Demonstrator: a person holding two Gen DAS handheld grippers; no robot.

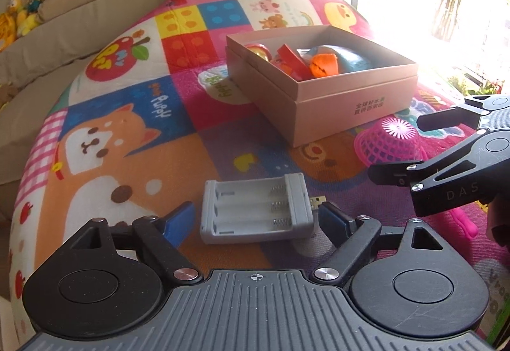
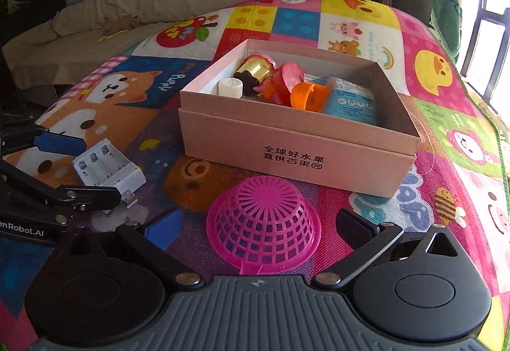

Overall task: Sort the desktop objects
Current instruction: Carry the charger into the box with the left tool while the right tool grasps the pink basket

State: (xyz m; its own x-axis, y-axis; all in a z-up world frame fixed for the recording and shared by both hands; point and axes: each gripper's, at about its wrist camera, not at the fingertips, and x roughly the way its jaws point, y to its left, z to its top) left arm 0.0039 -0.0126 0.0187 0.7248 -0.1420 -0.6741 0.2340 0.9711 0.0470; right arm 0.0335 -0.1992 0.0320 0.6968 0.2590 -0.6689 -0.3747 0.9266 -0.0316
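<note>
A grey battery charger (image 1: 256,212) lies on the colourful play mat, between the open fingers of my left gripper (image 1: 255,220), not clamped; it also shows in the right wrist view (image 2: 106,166). A pink mesh basket (image 2: 263,223) lies upside down between the open fingers of my right gripper (image 2: 261,228); it also shows in the left wrist view (image 1: 389,140). A pink cardboard box (image 2: 296,140) behind them holds several toys and a blue packet; it also shows in the left wrist view (image 1: 322,80).
A pink handle-like object (image 1: 465,220) lies on the mat near the right gripper. A beige sofa (image 2: 159,0) with plush toys runs behind the mat. A bright window is at the right.
</note>
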